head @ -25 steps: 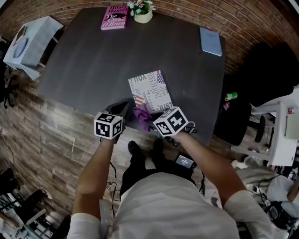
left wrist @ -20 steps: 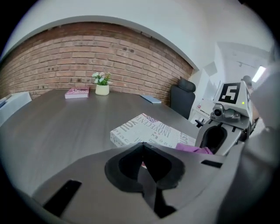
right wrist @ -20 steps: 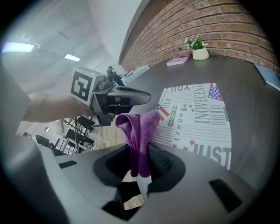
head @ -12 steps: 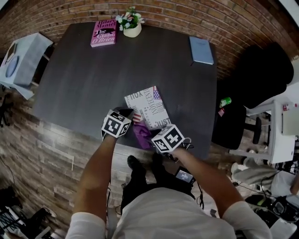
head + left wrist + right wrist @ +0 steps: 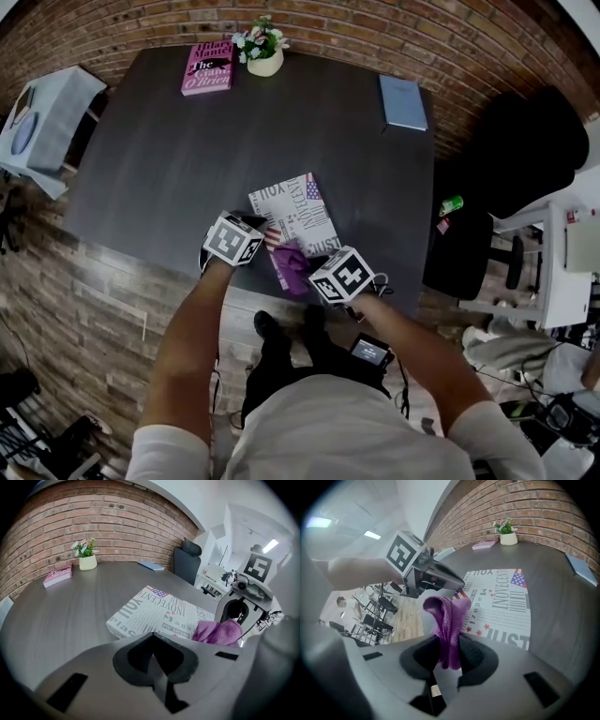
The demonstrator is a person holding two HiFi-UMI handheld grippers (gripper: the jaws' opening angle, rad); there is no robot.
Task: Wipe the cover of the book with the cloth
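The book (image 5: 298,211), its cover printed like a newspaper with a small flag, lies flat near the front edge of the dark table (image 5: 187,159). My right gripper (image 5: 314,265) is shut on a purple cloth (image 5: 292,266), which hangs bunched over the book's near edge. The right gripper view shows the cloth (image 5: 447,618) pinched between the jaws of that gripper (image 5: 449,653), above the book (image 5: 501,602). My left gripper (image 5: 251,225) is shut with nothing seen in it, and its tip is at the book's near left corner. From the left gripper (image 5: 152,656) I see the book (image 5: 154,613) and the cloth (image 5: 218,632).
A pink book (image 5: 206,67) and a small flower pot (image 5: 264,52) stand at the table's far edge, and a blue notebook (image 5: 403,101) lies at far right. A black chair (image 5: 525,150) and a green can (image 5: 452,204) are off the table's right side.
My left gripper has moved right, up to the book's near left corner. The right gripper has carried the cloth slightly forward to the book's near edge.
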